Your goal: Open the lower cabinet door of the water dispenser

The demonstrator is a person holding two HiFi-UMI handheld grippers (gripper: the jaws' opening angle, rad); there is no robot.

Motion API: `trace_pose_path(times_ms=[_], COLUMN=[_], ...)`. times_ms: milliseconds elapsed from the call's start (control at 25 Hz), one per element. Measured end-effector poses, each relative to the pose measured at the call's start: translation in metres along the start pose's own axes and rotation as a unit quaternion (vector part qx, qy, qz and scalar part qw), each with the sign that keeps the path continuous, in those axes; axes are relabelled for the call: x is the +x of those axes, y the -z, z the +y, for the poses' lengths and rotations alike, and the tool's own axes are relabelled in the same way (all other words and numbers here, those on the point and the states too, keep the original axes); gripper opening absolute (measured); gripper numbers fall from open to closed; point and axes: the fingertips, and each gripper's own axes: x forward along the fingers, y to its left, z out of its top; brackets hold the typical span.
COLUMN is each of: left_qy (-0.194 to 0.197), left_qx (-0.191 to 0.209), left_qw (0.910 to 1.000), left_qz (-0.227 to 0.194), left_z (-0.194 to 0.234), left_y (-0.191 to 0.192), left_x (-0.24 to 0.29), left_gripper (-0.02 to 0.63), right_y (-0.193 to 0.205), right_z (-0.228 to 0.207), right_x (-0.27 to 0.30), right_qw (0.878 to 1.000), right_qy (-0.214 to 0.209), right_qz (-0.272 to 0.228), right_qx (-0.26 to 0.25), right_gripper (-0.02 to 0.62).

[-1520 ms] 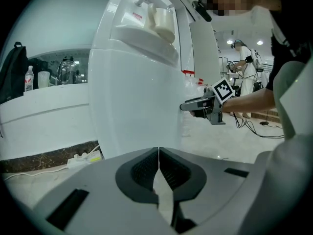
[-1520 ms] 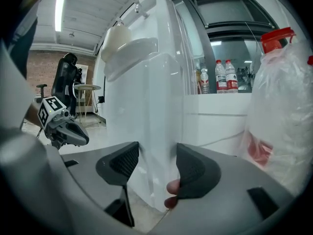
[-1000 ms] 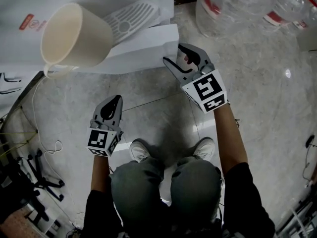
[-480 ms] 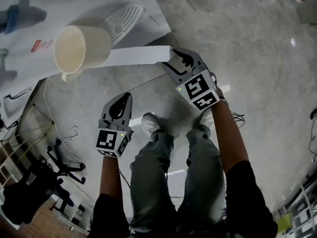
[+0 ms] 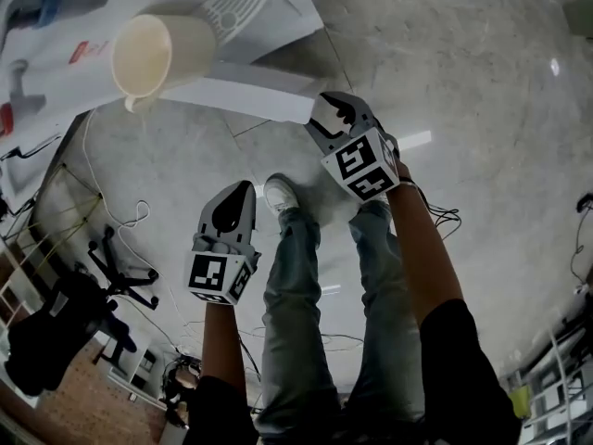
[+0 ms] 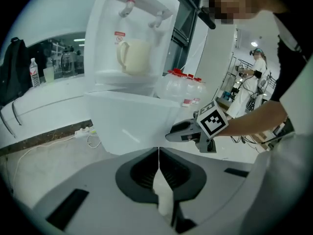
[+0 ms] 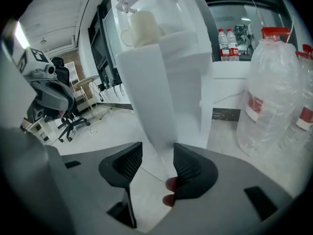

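The white water dispenser [image 5: 56, 44] stands at the upper left with a cream pitcher [image 5: 153, 54] on its tray. Its lower cabinet door [image 5: 241, 93] is swung out over the floor. My right gripper [image 5: 324, 114] is shut on the door's free edge. In the right gripper view the door [image 7: 146, 97] fills the gap between the pads [image 7: 188, 168] of my right gripper [image 7: 157, 163], whose jaws have just been closing. My left gripper [image 5: 239, 193] hangs lower left, away from the door, shut and empty. In the left gripper view its jaws [image 6: 159, 153] meet in front of the door [image 6: 132, 126].
Large water bottles [image 7: 274, 92] stand right of the dispenser. An office chair [image 5: 111, 267] and loose cables [image 5: 120, 221] lie at the left. The person's legs and shoe [image 5: 283, 193] are below the grippers. Another person [image 6: 259, 62] stands far off.
The door has swung further out with the right gripper on its edge. The left gripper has risen. The person has stood up, so the floor looks farther away.
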Motion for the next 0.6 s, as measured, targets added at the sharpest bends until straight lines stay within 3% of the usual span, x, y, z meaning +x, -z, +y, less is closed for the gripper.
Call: trace_pose_path(times_ms=[240,440,600], left_qy=[-0.012,-0.009,-0.011], left_qx=[-0.031,-0.012,-0.019], left_qw=[0.9994,0.9999,0.9996], left_qz=[-0.004,-0.009,-0.015], left_z=[-0.005,0.005,0.017], left_y=[0.034,0.056,0.075], left_x=[-0.020,-0.036,-0.057], left_gripper=[0.018,0.019,0.020], right_y=[0.012,0.020,0.029], right_z=[0.030,0.052,0.080], right_x=[0.000,0.001,0.003], right_qw=[1.000,1.000,1.000], right_qy=[0.007,0.019,0.024], right_qz=[0.006,0.007,0.004], right_qx=[-0.005,-0.008,-0.003], right_gripper=[0.206,0.206,0.201])
